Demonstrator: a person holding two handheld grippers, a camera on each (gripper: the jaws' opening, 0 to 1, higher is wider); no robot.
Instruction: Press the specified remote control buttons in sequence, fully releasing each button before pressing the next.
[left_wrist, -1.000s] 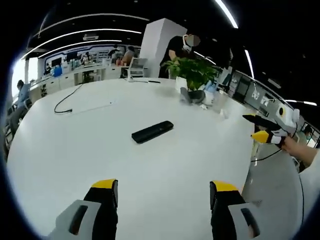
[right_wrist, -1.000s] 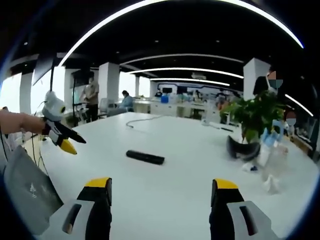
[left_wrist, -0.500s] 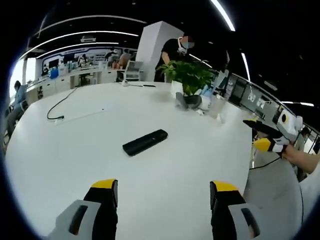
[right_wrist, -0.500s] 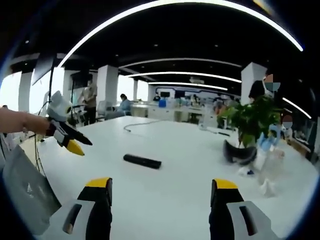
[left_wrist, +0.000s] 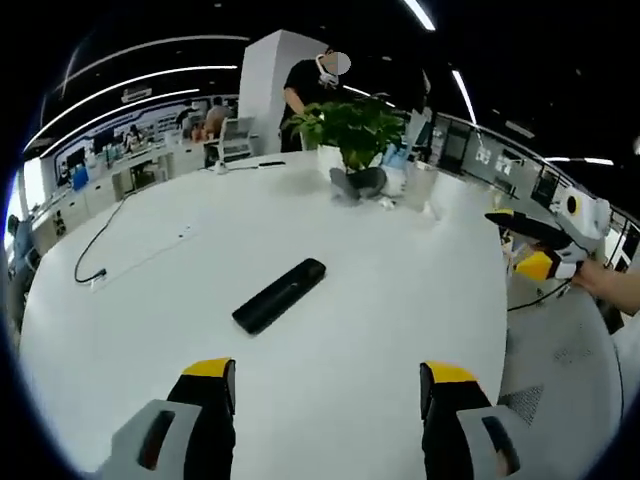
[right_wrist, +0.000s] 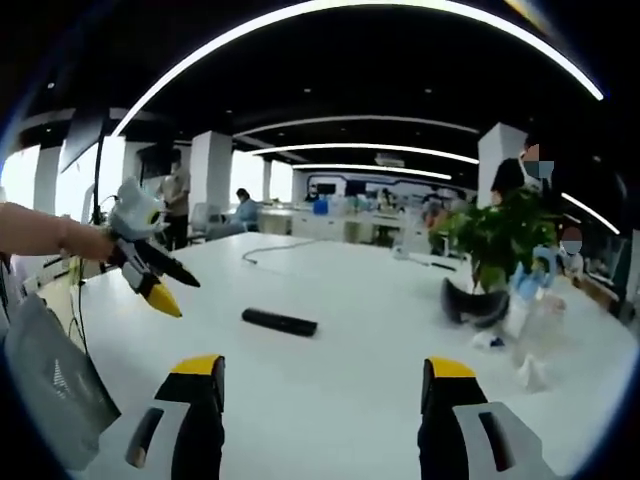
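Observation:
A black remote control (left_wrist: 280, 295) lies flat on the white table (left_wrist: 150, 300), ahead of my left gripper (left_wrist: 327, 390), which is open and holds nothing. In the right gripper view the same remote (right_wrist: 279, 321) lies on the table (right_wrist: 360, 350) beyond my open right gripper (right_wrist: 320, 395). The right gripper (left_wrist: 535, 248) shows at the right edge of the left gripper view, held by a hand, jaws apart. The left gripper (right_wrist: 150, 272) shows at the left of the right gripper view, also held by a hand, above the table edge.
A potted green plant (left_wrist: 350, 125) stands at the table's far side with a dark curved object (left_wrist: 357, 183) and clear bottles (right_wrist: 535, 330) beside it. A cable (left_wrist: 100, 245) trails on the far left. A grey chair (right_wrist: 45, 370) sits by the near edge. People stand behind.
Both views have shifted with the hands. The left gripper has come nearer the remote, which sits lower and larger in its view. Both pairs of jaws stay open.

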